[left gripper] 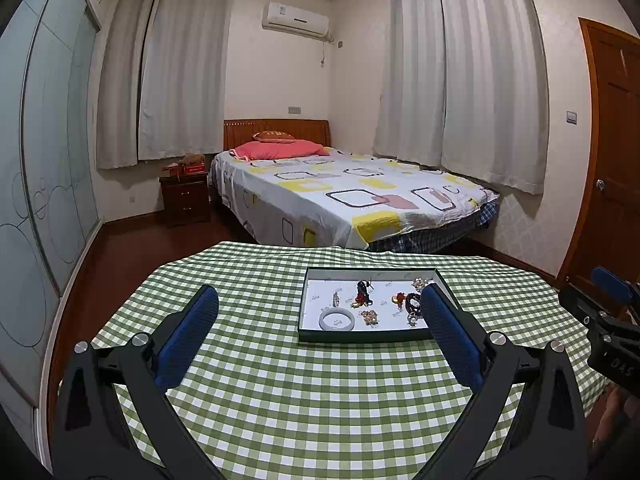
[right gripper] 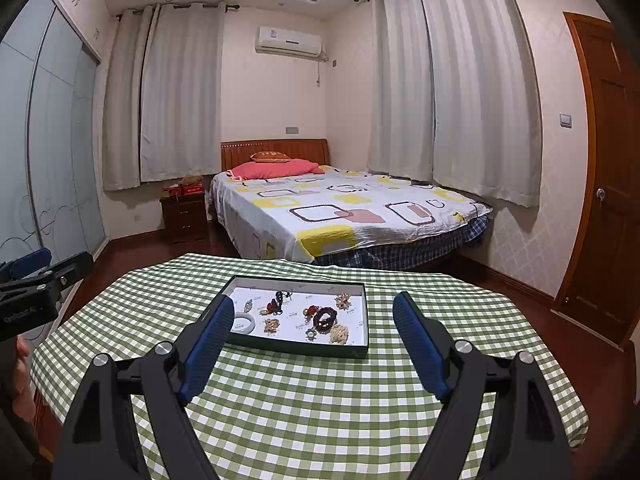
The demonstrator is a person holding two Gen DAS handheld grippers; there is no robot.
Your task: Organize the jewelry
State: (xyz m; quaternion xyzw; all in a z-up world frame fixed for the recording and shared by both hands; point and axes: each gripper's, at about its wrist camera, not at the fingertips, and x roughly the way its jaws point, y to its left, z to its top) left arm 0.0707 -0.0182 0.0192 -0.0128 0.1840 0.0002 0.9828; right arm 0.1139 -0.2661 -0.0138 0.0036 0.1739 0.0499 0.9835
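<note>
A shallow dark-rimmed tray with a white floor lies on the green checked table. Inside it lie a pale bangle, a dark bead bracelet, a red and black corded piece and several small pearl and gold pieces. My left gripper hovers above the cloth on the near side of the tray, open and empty. My right gripper also hovers short of the tray, jaws wide, nothing between them. Each gripper shows at the other view's edge.
The table is covered by a green and white checked cloth. Beyond it stands a bed with a patterned sheet, a dark nightstand, curtains, a wardrobe at left and a wooden door at right.
</note>
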